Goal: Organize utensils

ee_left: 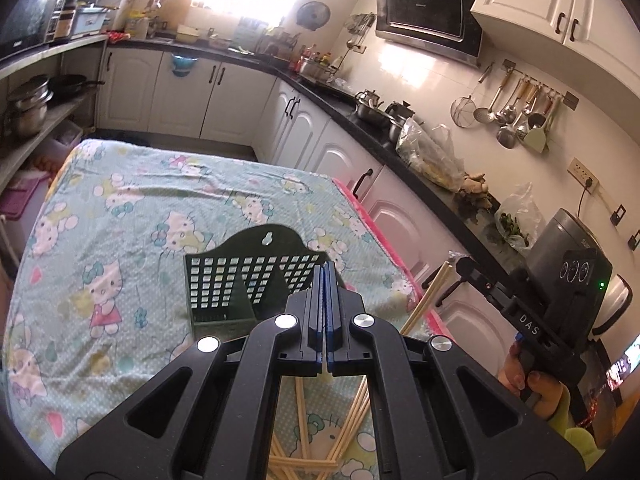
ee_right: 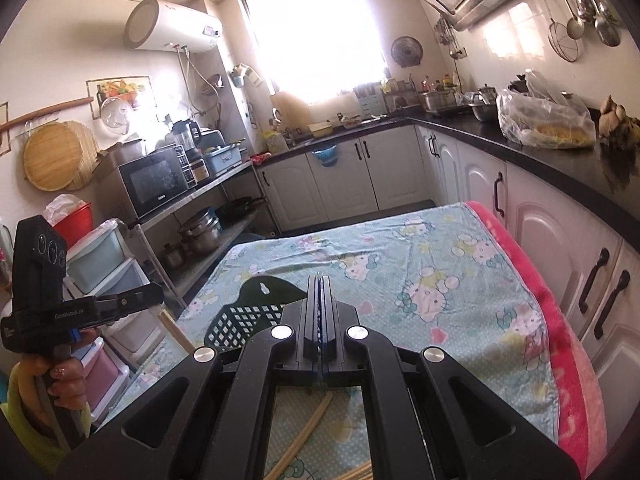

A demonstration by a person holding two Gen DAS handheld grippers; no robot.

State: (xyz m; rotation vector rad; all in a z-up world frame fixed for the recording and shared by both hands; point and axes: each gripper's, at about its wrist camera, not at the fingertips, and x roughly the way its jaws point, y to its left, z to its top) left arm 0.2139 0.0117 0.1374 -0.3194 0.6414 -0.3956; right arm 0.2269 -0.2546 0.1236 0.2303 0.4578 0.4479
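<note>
A dark green slotted utensil basket (ee_left: 240,280) stands on the Hello Kitty cloth (ee_left: 120,220), just beyond my left gripper (ee_left: 325,276); it also shows in the right wrist view (ee_right: 256,312). Several wooden chopsticks (ee_left: 316,452) lie on the cloth beneath my left gripper, and some show under my right gripper (ee_right: 312,428). My left gripper is shut, with a thin pale piece pinched low between its pads. My right gripper (ee_right: 319,292) is shut; in the left wrist view it holds a pair of chopsticks (ee_left: 430,296) at the table's right edge.
White cabinets under a black counter (ee_left: 360,116) run along the right and back, with pots, bags and hanging ladles. A shelf with pots, a microwave (ee_right: 154,186) and storage drawers stands to the left. A pink blanket edge (ee_right: 560,340) lines the table's right side.
</note>
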